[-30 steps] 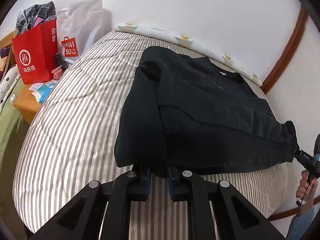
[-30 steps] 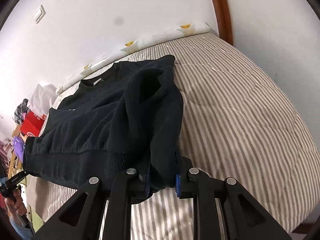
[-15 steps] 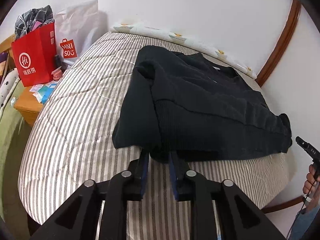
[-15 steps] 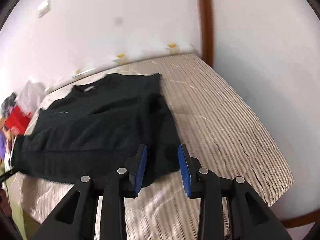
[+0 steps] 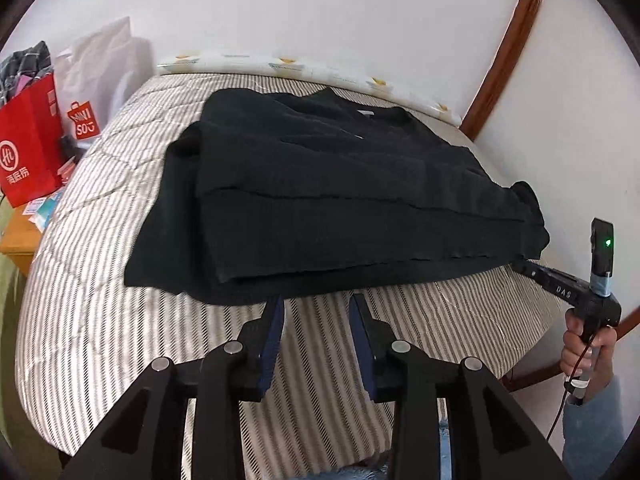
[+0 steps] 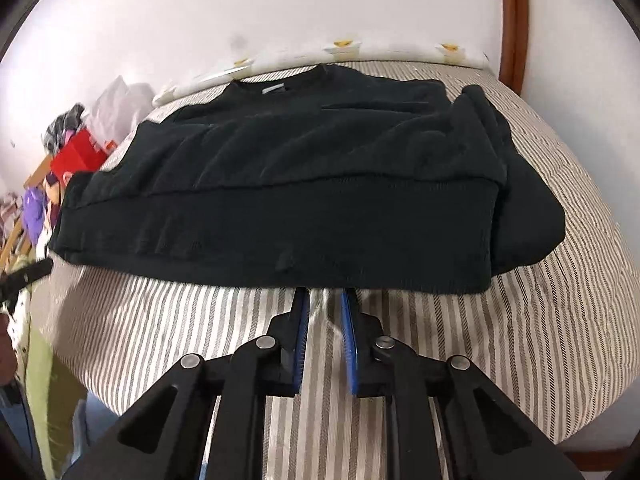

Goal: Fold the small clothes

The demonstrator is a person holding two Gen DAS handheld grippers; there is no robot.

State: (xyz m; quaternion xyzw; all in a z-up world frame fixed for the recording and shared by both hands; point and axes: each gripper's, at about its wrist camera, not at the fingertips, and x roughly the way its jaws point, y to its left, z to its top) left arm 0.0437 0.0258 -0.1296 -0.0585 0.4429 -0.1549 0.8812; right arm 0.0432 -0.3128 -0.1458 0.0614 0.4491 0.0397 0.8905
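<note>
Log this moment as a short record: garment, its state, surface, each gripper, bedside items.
garment: black sweater
state: lying flat, both sleeves folded in, hem toward the cameras
surface: striped bed cover
left gripper: nothing between its fingers, jaws opening, just short of the hem
right gripper: nothing between its fingers, jaws closing, just short of the hem
bedside: red paper bag, white shopping bag

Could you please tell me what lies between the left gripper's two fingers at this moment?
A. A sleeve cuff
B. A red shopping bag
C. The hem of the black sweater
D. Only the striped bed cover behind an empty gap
D: the left gripper stands just short of the black sweater, its jaws opening with nothing between them, so only the striped bed cover shows through the gap.
</note>
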